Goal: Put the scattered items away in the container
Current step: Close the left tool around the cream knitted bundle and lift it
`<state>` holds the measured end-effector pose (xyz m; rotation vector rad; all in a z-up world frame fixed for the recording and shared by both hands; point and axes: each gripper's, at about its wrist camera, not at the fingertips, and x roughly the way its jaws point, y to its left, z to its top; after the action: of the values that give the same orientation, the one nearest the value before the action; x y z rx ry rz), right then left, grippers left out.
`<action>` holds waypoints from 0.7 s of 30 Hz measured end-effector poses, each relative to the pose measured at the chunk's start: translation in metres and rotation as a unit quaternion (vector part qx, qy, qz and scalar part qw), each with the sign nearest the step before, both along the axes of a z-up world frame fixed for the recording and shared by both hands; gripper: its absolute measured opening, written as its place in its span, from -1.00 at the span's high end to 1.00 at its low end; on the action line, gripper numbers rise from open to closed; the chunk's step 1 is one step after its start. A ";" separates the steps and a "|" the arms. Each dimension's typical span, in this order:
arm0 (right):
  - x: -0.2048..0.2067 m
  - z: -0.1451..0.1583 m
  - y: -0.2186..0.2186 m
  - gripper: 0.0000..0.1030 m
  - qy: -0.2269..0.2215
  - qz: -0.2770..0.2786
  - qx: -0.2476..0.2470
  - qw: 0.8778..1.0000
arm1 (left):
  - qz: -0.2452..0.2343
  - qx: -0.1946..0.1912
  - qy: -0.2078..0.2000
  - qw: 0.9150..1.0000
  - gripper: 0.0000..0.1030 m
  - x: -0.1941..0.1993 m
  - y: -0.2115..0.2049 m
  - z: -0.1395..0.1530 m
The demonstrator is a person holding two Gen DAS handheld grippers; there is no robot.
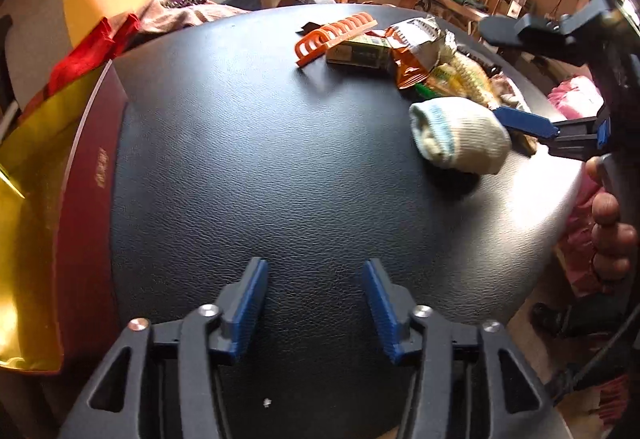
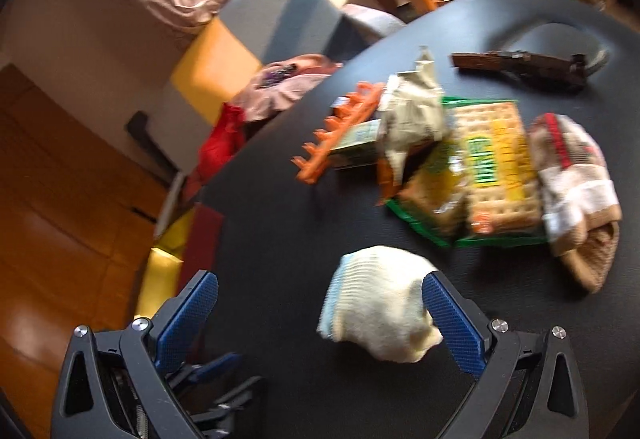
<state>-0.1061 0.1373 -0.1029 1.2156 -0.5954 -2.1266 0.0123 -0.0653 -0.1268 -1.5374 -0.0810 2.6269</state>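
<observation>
A rolled cream sock (image 2: 378,305) lies on the black table, also in the left wrist view (image 1: 456,135). My right gripper (image 2: 324,313) is open wide with the sock between its fingers, against the right pad (image 2: 452,323). In the left wrist view one blue finger (image 1: 524,121) touches the sock. My left gripper (image 1: 316,303) is open and empty over bare table. The dark red container (image 1: 86,199) with gold lining stands at the left edge. An orange rack (image 1: 336,35), a green box (image 1: 358,53), snack packets (image 2: 480,167) and a brown sock bundle (image 2: 576,183) lie in a pile.
A dark brown object (image 2: 520,65) lies at the far side of the table (image 1: 260,159). A red bag (image 1: 92,51) and pink cloth (image 1: 176,13) sit beyond the table's left edge. Chairs and a wooden table stand behind.
</observation>
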 end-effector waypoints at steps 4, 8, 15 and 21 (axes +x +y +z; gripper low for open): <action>0.004 0.008 0.003 -1.00 0.005 -0.005 -0.002 1.000 | 0.014 0.029 0.000 0.999 -0.13 -0.001 -0.005 0.000; 0.004 0.010 0.023 -1.00 0.002 -0.026 0.006 1.000 | 0.033 0.061 0.004 0.998 -0.13 -0.003 -0.012 0.004; -0.036 0.024 0.061 -1.00 -0.009 -0.077 -0.019 0.997 | -0.015 0.080 0.046 0.996 -0.13 -0.037 0.021 0.036; -0.098 0.035 0.059 -1.00 -0.005 -0.087 -0.011 0.996 | -0.069 0.075 0.052 0.993 -0.13 -0.073 0.067 0.049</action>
<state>-0.2041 0.1964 -0.0676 1.2023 -0.7514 -2.2516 -0.0606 0.0014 -0.0781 -1.3077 -0.1559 2.5237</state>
